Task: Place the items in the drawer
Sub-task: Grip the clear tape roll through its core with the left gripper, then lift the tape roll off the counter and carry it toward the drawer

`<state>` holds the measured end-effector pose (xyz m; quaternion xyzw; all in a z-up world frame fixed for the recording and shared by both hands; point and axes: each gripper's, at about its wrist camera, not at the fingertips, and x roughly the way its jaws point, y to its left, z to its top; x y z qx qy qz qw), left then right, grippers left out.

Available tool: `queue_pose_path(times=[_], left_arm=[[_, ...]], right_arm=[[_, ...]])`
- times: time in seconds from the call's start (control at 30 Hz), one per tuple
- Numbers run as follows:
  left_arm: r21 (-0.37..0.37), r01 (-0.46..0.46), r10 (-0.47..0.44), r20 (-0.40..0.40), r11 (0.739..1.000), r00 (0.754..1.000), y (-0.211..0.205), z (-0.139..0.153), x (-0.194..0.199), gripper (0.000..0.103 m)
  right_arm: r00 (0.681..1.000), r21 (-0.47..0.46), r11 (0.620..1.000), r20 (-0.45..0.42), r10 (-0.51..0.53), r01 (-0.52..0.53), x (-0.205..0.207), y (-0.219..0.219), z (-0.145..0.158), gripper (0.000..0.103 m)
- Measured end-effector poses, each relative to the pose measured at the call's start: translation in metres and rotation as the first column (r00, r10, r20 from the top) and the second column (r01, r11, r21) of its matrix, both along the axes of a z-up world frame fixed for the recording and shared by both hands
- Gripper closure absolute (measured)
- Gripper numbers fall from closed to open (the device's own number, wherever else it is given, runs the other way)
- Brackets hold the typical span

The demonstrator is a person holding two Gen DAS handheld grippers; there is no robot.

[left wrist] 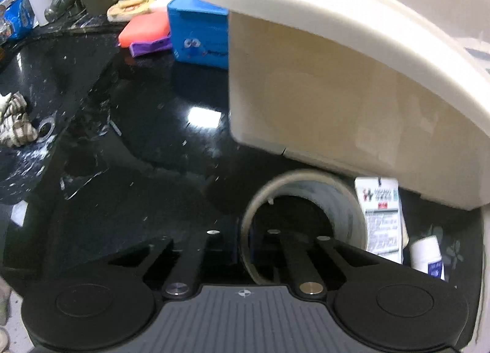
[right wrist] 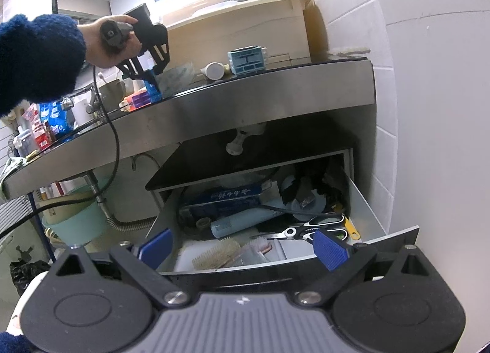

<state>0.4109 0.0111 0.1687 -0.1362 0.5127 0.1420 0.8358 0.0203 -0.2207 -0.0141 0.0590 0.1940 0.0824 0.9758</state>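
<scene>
- Surface (left wrist: 147, 151): glossy black, so a dropped item could skid off its edge.
- Tub (left wrist: 337, 83): cream and blurred, it overhangs the left claw (left wrist: 243, 232); a straight lift may knock it.
- Drawer (right wrist: 364, 200): open and crammed, with scissors (right wrist: 318, 227) on top. An added item may sit proud and jam it. Its back is in shadow.
- Right claw (right wrist: 243, 249): spread, empty, before the drawer.
- Roll (left wrist: 346, 209): over the surface, well apart from the drawer. The left claw seems pressed on one wall, a thin grip that may slip. Whether the roll is lifted or resting is unclear.
</scene>
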Motion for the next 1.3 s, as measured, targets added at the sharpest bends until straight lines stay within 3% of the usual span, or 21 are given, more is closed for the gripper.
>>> queue_pose_path(times=[0.2, 0.33, 0.5, 0.77, 0.93, 1.13, 1.3], left_arm=[[0.064, 0.028, -0.024, -0.054, 0.998, 0.998, 0.002, -0.002, -0.01, 0.097], [0.057, 0.068, -0.066, -0.04, 0.996, 0.997, 0.001, -0.005, -0.015, 0.094], [0.117, 0.1, -0.102, 0.009, 0.988, 0.995, -0.008, -0.007, -0.022, 0.093], [0.122, 0.089, -0.091, 0.015, 0.989, 0.996, 0.002, -0.007, -0.034, 0.096], [0.107, 0.109, -0.114, 0.039, 0.988, 0.993, 0.007, 0.008, -0.053, 0.096], [0.113, 0.209, -0.22, 0.087, 0.971, 0.972, -0.004, 0.039, -0.098, 0.096], [0.149, 0.329, -0.348, 0.119, 0.932, 0.93, -0.026, 0.051, -0.152, 0.096]], right_arm=[[1.0, -0.006, 1.0, -0.006, 0.008, -0.008, 0.001, 0.004, -0.001, 0.004], [1.0, -0.01, 1.0, -0.006, 0.014, -0.014, 0.001, 0.006, 0.0, 0.004], [1.0, -0.019, 1.0, -0.004, 0.018, -0.018, 0.001, 0.009, 0.001, 0.004], [1.0, -0.025, 0.999, -0.011, 0.02, -0.021, 0.001, 0.01, 0.002, 0.004], [1.0, -0.028, 0.999, -0.012, 0.027, -0.027, 0.003, 0.012, 0.003, 0.004], [0.999, -0.037, 0.998, -0.007, 0.045, -0.045, 0.002, 0.019, 0.004, 0.004], [0.999, -0.041, 0.998, 0.0, 0.046, -0.046, 0.0, 0.021, 0.006, 0.004]])
